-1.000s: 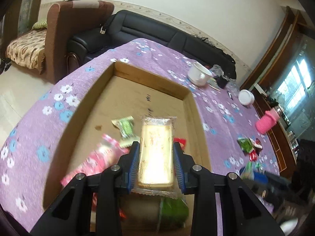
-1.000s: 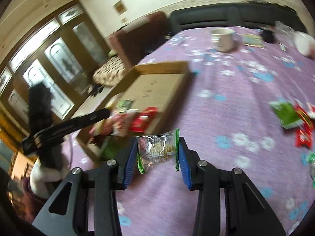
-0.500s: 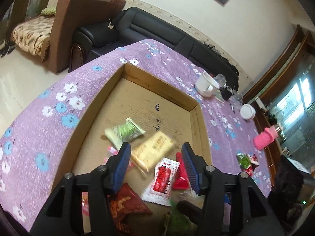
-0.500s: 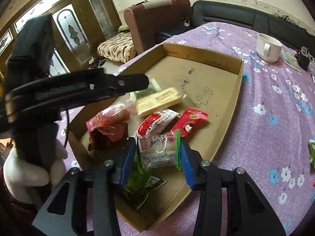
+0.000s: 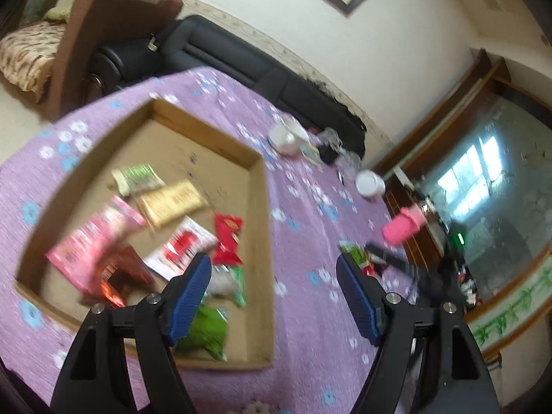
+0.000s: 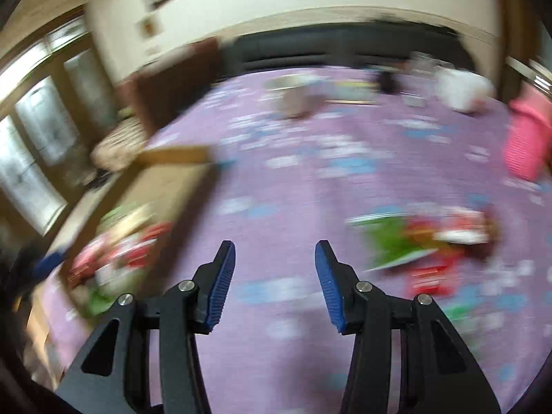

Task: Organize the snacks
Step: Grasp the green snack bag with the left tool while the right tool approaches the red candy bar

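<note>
Snacks (image 5: 172, 203) in our box (image 5: 265, 241) | left hand-held gripper (image 5: 272, 276) just opening, empty | right hand-held gripper (image 6: 275, 258) parted (nothing between), over table (image 6: 293, 189)

The left gripper (image 5: 272, 293) has two matte black angular arms, each ending in a blue ribbed pad (image 5: 191, 296), and each arm carries round silver screw heads (image 5: 153, 298) along its top edge and a triangular cut-out lower down. The right gripper (image 6: 275, 284) is built the same way: black plastic linkage arms with triangular openings, silver screws (image 6: 185, 285) at the joints, and narrow blue fingers (image 6: 326, 284) with fine ridges on their inner faces. The black parts look smooth and flat-sided, and no cables or markings show on either tool.
</note>
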`<action>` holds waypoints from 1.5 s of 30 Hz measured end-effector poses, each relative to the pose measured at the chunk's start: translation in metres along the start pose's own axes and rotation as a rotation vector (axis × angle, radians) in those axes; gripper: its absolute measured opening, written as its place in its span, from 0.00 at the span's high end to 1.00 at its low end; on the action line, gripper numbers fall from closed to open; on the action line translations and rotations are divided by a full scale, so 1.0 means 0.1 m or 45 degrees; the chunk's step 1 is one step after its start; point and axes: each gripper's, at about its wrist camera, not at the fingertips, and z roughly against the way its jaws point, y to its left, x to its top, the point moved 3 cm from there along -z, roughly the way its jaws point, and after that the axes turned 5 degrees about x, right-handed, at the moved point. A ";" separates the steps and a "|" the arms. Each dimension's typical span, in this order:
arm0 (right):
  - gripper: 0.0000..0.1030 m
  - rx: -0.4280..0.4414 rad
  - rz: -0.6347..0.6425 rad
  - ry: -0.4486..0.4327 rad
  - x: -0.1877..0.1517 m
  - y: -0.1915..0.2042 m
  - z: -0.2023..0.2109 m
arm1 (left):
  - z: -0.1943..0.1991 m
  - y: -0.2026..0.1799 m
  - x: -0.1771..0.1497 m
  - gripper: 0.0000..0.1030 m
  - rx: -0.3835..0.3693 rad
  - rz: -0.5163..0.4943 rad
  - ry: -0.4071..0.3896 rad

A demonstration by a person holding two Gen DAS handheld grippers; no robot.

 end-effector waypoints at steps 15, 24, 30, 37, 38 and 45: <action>0.67 0.174 -0.110 0.255 -0.18 -0.44 -0.46 | -0.21 -0.29 -0.30 0.27 0.002 -0.078 0.139; 0.49 0.148 0.099 0.220 -0.55 -0.16 -0.09 | -0.29 -0.50 -0.43 0.27 -0.014 -0.145 0.189; 0.44 0.136 0.210 0.171 -0.70 -0.06 -0.01 | -0.32 -0.68 -0.40 0.27 0.012 -0.231 0.184; 0.40 0.132 0.275 0.164 -0.79 -0.13 0.00 | -0.58 -1.02 -0.34 0.27 -0.009 -0.359 0.230; 0.43 0.134 0.275 0.171 -0.80 -0.16 -0.01 | -0.64 -1.07 -0.33 0.27 -0.005 -0.375 0.237; 0.66 0.231 0.116 0.106 -0.78 -0.42 0.06 | -1.30 -1.52 -0.32 0.27 0.025 -0.646 0.311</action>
